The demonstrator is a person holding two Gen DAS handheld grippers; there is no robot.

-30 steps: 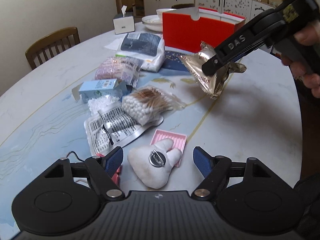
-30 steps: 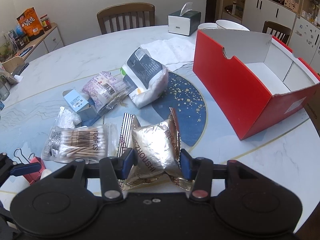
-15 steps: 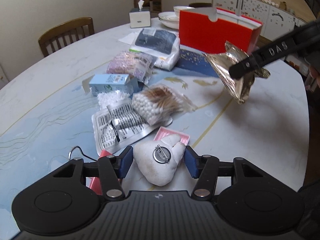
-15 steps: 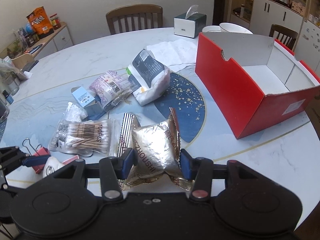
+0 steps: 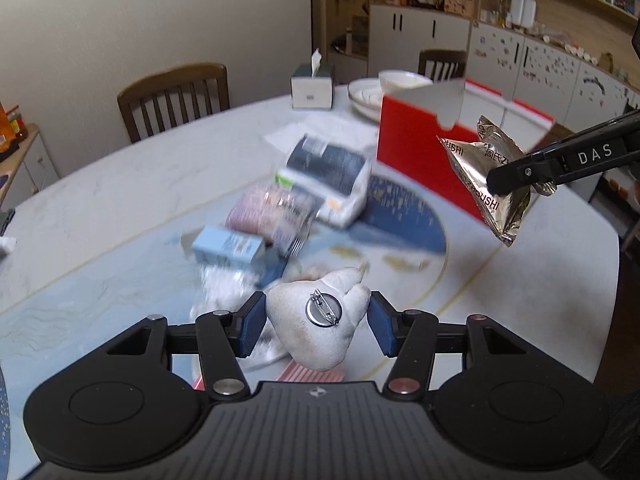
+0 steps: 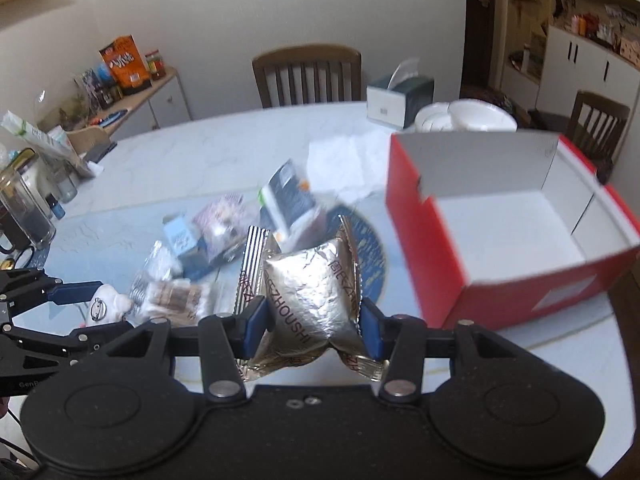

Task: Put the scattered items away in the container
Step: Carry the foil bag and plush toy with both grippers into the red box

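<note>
The left claw [image 5: 316,326] now pinches the white plush badge [image 5: 320,320], lifted off the worktop [image 5: 100,200]. The right claw [image 6: 316,326] keeps gripping the foil pouch [image 6: 312,292], carried nearer the empty red box [image 6: 500,216]; both loads look ready to drop in.

Both grippers: matte black plastic bodies, blue finger pads.
Left gripper [image 5: 316,322]: ribbed black top plate with small logo, a round disc housing each side, silver pivot screws on the linkage arms, one copper-toned on the right arm, pads [image 5: 252,324] ribbed blue. Right gripper [image 6: 312,320]: same build, two small screws at plate centre; from the left wrist view its finger carries white "DAS" lettering.
</note>
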